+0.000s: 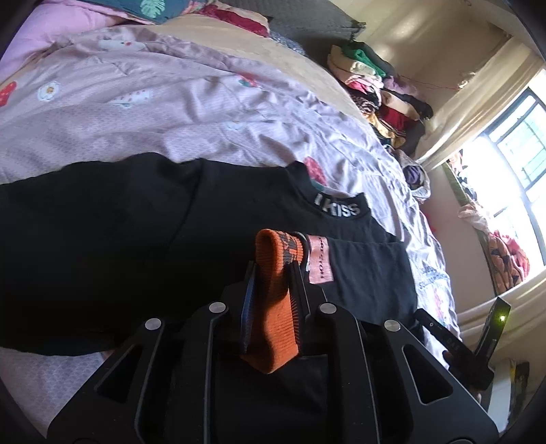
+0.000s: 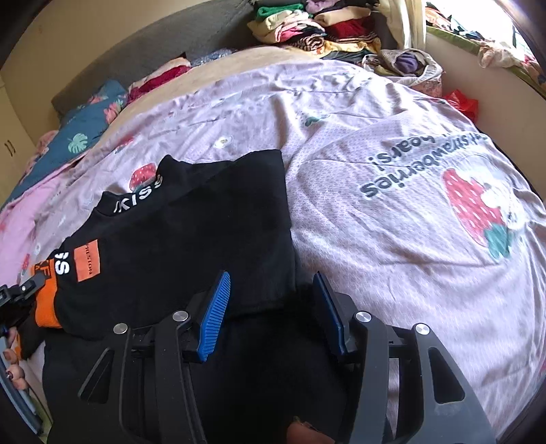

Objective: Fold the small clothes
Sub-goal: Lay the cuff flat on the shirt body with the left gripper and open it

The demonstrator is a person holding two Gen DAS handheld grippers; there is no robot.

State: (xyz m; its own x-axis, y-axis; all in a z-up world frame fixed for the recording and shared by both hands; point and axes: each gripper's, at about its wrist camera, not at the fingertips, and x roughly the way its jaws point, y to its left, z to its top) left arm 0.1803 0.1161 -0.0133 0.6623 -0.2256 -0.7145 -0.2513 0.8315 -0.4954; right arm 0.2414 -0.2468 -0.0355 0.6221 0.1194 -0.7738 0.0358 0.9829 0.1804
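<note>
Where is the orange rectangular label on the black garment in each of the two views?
Left wrist view: the orange label is just right of centre, beside the orange cuff pinched in the left tongs.
Right wrist view: the label is at the left, below the collar.
Shared landmark: the white "KISS" collar lettering.

The black top point(image 2: 191, 232) carries white lettering, an orange patch and an orange ribbed cuff point(image 1: 274, 273). The pink bedsheet point(image 2: 375, 222) shows red strawberries.

A home bedroom: a bed point(image 2: 341, 112) with strawberry-print duvet, pillows point(image 2: 85, 116), and stacked clothes point(image 2: 317, 27) beside a window point(image 1: 518, 143)
</note>
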